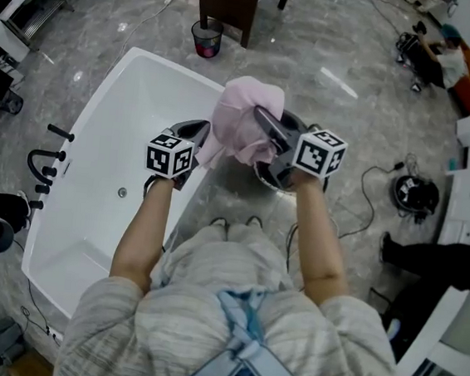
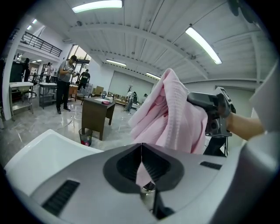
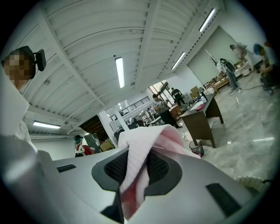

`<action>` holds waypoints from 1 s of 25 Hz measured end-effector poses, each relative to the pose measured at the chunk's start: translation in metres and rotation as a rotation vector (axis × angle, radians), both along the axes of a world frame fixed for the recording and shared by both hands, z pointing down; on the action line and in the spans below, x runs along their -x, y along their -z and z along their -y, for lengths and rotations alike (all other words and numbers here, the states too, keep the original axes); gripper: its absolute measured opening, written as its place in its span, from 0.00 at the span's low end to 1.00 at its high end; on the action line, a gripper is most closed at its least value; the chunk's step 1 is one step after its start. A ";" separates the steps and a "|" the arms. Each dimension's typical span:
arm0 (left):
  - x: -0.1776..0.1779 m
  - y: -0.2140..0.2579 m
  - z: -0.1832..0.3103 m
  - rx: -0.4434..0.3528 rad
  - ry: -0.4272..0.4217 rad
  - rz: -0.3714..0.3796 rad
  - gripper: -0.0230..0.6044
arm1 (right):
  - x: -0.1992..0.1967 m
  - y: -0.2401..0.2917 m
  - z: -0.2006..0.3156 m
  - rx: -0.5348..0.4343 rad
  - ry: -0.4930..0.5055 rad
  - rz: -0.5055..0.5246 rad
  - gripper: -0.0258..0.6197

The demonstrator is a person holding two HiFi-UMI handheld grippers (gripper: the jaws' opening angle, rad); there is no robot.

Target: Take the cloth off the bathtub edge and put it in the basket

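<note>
cloth (image 1: 240,121) is hanging clamped in the right claw (image 3: 135,153), over the basket (image 1: 265,178) just beside the bathtub (image 1: 94,177); the left claw (image 2: 141,151) is hovering next to it, jaws together on nothing.

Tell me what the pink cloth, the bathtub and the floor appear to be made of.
The pink cloth looks like soft woven or knitted fabric, perhaps towelling: it shows a fine ribbed texture and limp folds. The bathtub is a smooth, glossy white shell, acrylic or enamel, though I cannot tell which. The floor looks like polished grey stone or marble-look tile, with veining and bright reflections.
</note>
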State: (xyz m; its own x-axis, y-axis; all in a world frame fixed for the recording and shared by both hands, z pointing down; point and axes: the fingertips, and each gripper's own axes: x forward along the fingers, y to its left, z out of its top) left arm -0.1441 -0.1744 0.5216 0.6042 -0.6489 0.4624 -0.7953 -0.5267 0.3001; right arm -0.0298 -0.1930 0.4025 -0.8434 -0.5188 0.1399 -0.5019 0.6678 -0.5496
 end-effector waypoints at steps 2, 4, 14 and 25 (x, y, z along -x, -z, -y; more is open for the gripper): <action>-0.009 0.006 0.006 -0.009 -0.024 0.009 0.05 | -0.011 0.005 0.003 -0.009 -0.028 0.005 0.18; -0.021 0.011 0.011 -0.016 -0.044 0.015 0.05 | -0.025 0.008 0.007 -0.017 -0.062 0.013 0.18; -0.089 0.037 0.036 -0.039 -0.156 -0.001 0.05 | -0.093 0.026 0.018 -0.049 -0.208 0.048 0.18; -0.146 0.051 0.049 -0.050 -0.229 0.003 0.05 | -0.183 0.090 0.038 -0.162 -0.350 0.076 0.17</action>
State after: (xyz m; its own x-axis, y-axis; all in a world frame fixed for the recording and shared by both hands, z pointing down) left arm 0.0021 -0.2235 0.4709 0.7370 -0.5172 0.4350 -0.6542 -0.7076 0.2670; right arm 0.1533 -0.2311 0.3128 -0.6160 -0.7874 -0.0238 -0.6768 0.5444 -0.4956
